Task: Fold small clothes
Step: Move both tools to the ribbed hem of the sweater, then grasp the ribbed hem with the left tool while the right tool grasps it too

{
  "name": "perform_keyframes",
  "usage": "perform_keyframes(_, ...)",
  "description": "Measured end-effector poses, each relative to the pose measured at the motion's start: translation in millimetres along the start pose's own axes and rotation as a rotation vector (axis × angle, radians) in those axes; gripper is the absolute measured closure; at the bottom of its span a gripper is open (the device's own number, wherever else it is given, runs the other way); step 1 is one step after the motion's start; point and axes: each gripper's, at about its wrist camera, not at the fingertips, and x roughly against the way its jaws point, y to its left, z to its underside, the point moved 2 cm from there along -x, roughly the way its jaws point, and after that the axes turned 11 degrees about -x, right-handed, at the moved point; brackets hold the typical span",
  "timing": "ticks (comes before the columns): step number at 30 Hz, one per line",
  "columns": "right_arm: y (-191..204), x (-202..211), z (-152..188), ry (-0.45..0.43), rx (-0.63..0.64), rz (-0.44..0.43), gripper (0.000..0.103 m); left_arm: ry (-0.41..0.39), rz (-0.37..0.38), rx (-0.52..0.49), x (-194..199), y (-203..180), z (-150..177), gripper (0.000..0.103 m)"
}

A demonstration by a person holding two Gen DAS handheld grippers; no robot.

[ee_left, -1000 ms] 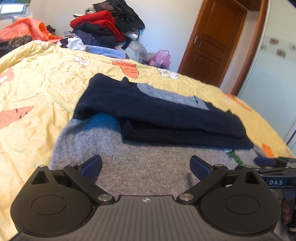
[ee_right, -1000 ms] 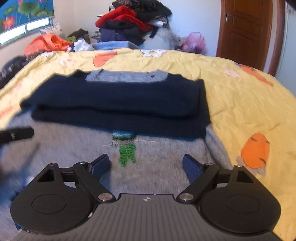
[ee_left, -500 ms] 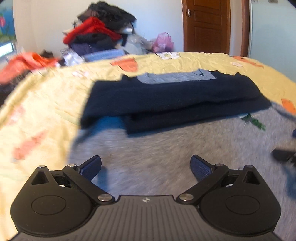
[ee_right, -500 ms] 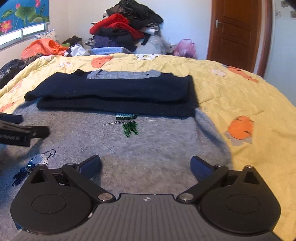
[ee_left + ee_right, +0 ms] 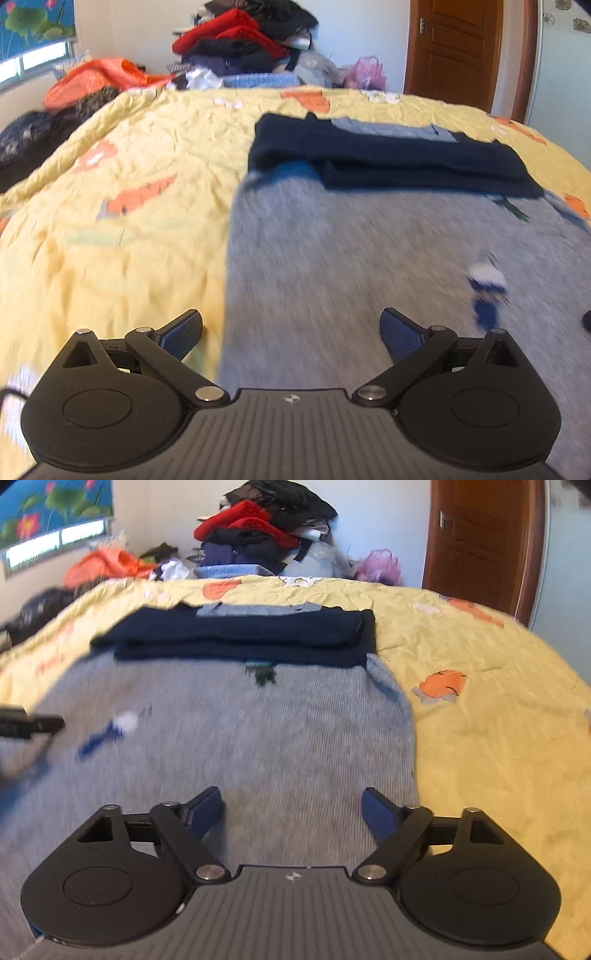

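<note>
My left gripper [image 5: 291, 336] and right gripper [image 5: 293, 812] hang released; the grey sweater [image 5: 236, 738] is soft, limp knit, so I'd pinch the hem corners just beneath each set of fingers.

A flat grey knit sweater [image 5: 258, 738] lies spread on the yellow quilted bed [image 5: 480, 709], which serves as the landmark. On the sweater's far end rests a folded dark navy garment [image 5: 240, 638]. Behind the bed's far edge stands a heap of mixed clothes [image 5: 258, 531], with a brown wooden door [image 5: 480, 542] to the heap's right. The left tool [image 5: 291, 332] hangs over the sweater's left edge, the right tool [image 5: 291, 812] near its right edge.
</note>
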Motion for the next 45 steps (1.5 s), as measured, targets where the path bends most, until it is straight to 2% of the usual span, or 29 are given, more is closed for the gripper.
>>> perform_keyframes(3, -1.9, 11.5, 11.5, 0.003, -0.027, -0.012, 0.005, -0.007, 0.083, 0.047, 22.7, -10.4, 17.1, 0.0)
perform_keyframes(4, -1.2, 12.4, 15.0, 0.002, -0.018, -0.016, 0.002, -0.012, 0.088, 0.037, 26.8, -15.4, 23.4, 0.0)
perform_keyframes(7, 2.1, 13.1, 15.1, 0.006, -0.005, -0.002, 0.003, -0.032, 0.03, -0.028, 32.8, -26.7, 37.5, 0.0)
perform_keyframes(9, 6.4, 18.6, 14.2, 0.011, -0.004, -0.01, 0.003, -0.014, 0.033, -0.016, 38.5, -25.8, 35.4, 0.0)
perform_keyframes(13, 11.7, 26.4, 28.6, 0.013, 0.027, -0.016, 0.002, -0.047, 0.045, -0.037, 56.1, -31.5, 36.8, 0.0)
perform_keyframes(16, 10.7, 34.2, 31.8, 0.017, 0.003, -0.014, 0.002, -0.029, 0.106, -0.07, 57.0, -41.8, 47.9, 0.0)
perform_keyframes(17, 10.9, 36.7, 33.4, 0.024, -0.004, -0.023, 0.002, -0.024, 0.099, -0.083, 54.5, -45.3, 53.3, 0.0)
perform_keyframes(18, 11.6, 38.4, 36.1, 0.032, 0.001, -0.028, 0.002, -0.056, 0.077, -0.104, 57.4, -49.4, 57.7, 0.0)
perform_keyframes(22, 11.0, 49.9, 42.3, 0.051, 0.02, -0.028, 0.002, -0.021, 0.095, -0.061, 65.6, -46.7, 56.6, 0.0)
perform_keyframes(26, 3.7, 73.8, 48.8, 0.053, 0.011, -0.038, 0.002, -0.028, 0.094, -0.048, 87.1, -37.0, 67.8, 0.0)
perform_keyframes(29, -13.1, 91.5, 55.6, 0.059, -0.042, -0.04, 0.003, 0.0, 0.071, -0.006, 97.4, -18.9, 85.2, 0.0)
perform_keyframes(31, -27.7, 100.5, 60.7, 0.088, -0.092, -0.045, 0.009, 0.032, 0.083, 0.059, 103.8, -4.0, 98.1, 0.0)
perform_keyframes(33, -41.3, 109.6, 65.8, 0.11, -0.122, -0.047, 0.01, 0.038, 0.133, 0.142, 112.7, 11.3, 110.3, 0.0)
perform_keyframes(35, -52.8, 115.4, 71.3, 0.152, -0.151, -0.047, 0.012, 0.025, 0.219, 0.23, 122.6, 23.1, 119.2, 0.0)
perform_keyframes(39, -64.2, 125.7, 73.9, 0.202, -0.217, -0.12, 0.012, 0.03, 0.497, 0.441, 124.6, 42.0, 127.9, 0.0)
perform_keyframes(41, -70.9, 126.9, 70.8, 0.246, -0.32, -0.217, 0.012, 0.045, 0.593, 0.547, 118.5, 47.7, 130.4, 0.0)
perform_keyframes(44, -75.6, 121.6, 69.3, 0.291, -0.442, -0.347, 0.016, 0.052, 0.66, 0.667, 110.7, 56.1, 133.8, 0.0)
perform_keyframes(45, -77.3, 120.4, 68.7, 0.286, -0.452, -0.353, 0.024, 0.047, 0.668, 0.689, 109.4, 57.9, 133.8, 0.004)
